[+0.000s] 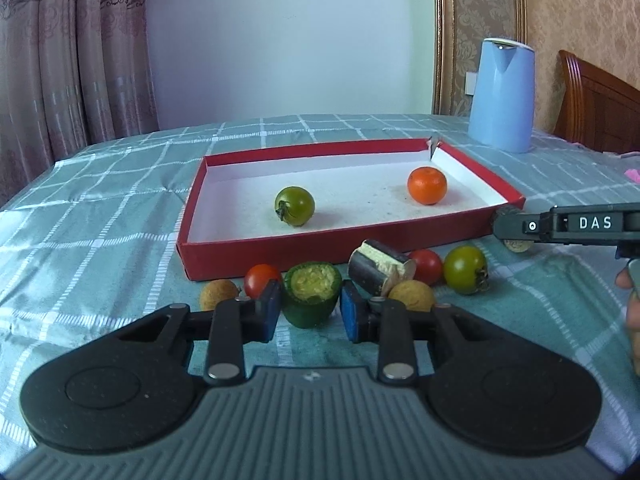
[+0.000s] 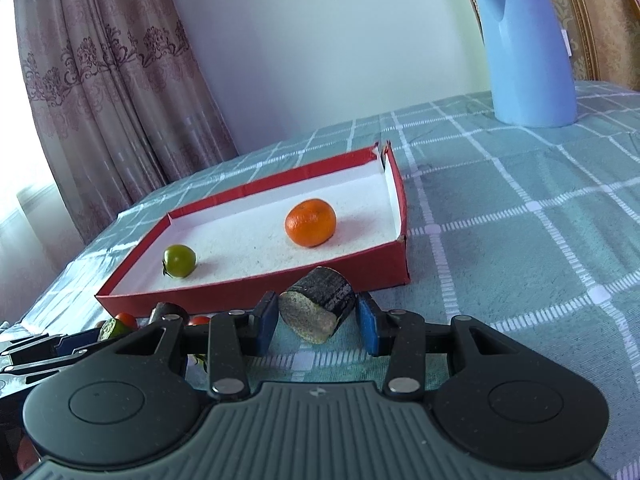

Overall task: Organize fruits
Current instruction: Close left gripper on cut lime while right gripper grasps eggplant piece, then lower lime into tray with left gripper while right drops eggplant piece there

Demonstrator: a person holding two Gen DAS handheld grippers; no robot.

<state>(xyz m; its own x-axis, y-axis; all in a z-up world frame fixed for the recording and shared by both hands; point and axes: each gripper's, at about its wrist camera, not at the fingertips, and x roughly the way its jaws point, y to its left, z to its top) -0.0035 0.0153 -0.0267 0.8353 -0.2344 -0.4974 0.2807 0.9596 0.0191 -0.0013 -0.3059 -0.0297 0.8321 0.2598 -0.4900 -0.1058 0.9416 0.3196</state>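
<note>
A red box with a white floor holds a green tomato and an orange mandarin. Just before its front wall lie red cherry tomatoes, a green tomato, two tan longans and a dark cane piece. My left gripper is shut on a green cut piece on the cloth. My right gripper is shut on another dark cane piece by the box's near right corner. I cannot tell if that piece is lifted.
A blue kettle stands behind the box at the right. A wooden chair back rises at the far right and curtains hang at the left. The checked green tablecloth stretches to the right of the box.
</note>
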